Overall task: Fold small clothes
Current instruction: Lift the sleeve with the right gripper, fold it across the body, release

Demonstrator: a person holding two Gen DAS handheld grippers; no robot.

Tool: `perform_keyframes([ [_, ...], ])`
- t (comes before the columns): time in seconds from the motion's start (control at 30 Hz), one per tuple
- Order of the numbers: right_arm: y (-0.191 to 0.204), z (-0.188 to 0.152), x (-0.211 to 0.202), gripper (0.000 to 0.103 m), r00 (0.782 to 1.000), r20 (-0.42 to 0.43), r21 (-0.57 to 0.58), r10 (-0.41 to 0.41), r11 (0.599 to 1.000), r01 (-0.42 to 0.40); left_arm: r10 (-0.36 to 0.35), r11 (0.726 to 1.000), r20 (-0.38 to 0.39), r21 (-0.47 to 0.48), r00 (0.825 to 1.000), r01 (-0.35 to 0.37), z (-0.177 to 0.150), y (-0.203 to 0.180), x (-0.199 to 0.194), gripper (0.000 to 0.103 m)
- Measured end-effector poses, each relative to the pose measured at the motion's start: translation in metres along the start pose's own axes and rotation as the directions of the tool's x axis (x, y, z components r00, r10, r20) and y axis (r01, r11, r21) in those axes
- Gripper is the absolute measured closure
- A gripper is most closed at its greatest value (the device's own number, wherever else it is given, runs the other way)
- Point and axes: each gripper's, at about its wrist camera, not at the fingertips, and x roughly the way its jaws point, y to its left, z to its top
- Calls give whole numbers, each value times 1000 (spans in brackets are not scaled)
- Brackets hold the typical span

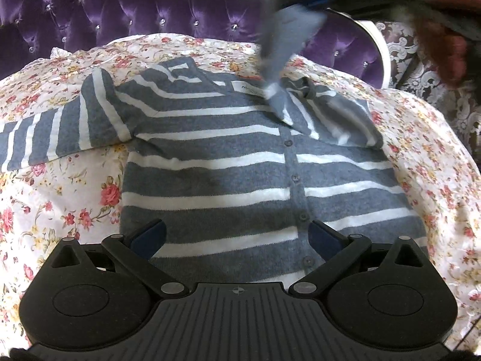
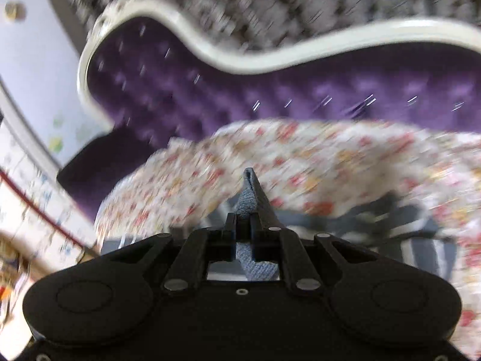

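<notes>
A purple tufted headboard (image 1: 120,9) backs the floral bedsheet (image 1: 60,186). On the sheet below it lies the striped grey cardigan (image 1: 210,174). Left tongs (image 1: 237,237) hover spread over its hem; right tongs (image 2: 243,225) pinch its lifted sleeve (image 1: 279,51).

Your grey-and-white striped cardigan (image 1: 228,162) lies buttoned, front up, on floral sheet (image 1: 75,192); 1 sleeve lifted (other spread flat).
</notes>
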Motion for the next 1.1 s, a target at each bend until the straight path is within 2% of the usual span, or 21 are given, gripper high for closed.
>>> perform_keyframes([
  [0.13,11,-14,39,84,997,-77,-22,25,999,-27,-3,1000,-18,6,1000,3,-1,-1,3,1],
  [0.17,11,-16,46,76,995,-94,-20,42,999,-44,-6,1000,-25,9,1000,6,-1,-2,4,1],
  [0.23,8,-20,51,69,993,-99,-5,69,998,-70,-10,1000,-32,17,999,11,-2,-3,5,1],
  [0.3,0,-21,44,40,991,-74,21,108,994,-107,-11,1000,-34,23,999,11,-4,-4,5,1],
  [0.33,-4,-20,38,36,991,-55,33,123,992,-121,-10,1000,-35,24,999,11,-4,-4,5,1],
  [0.4,-11,-14,30,36,994,-22,40,107,994,-106,-8,1000,-39,22,999,9,-4,-3,7,1],
  [0.53,-49,-9,-1,36,999,37,65,-28,998,25,-1,1000,-52,16,999,2,-4,-3,10,1],
  [0.63,-90,-16,-26,35,985,66,138,-160,979,150,11,1000,-74,18,997,-9,-6,-3,15,1],
  [0.77,-136,-36,-39,35,953,52,220,-297,935,279,15,1000,-104,16,994,-14,-9,-3,23,1],
  [0.87,-158,-51,-39,35,939,33,268,-342,908,322,22,1000,-99,17,995,-20,-9,-3,24,1],
  [1.1,-178,-74,-26,37,937,-2,289,-348,897,334,28,999,-92,20,995,-26,-10,-4,24,1],
])
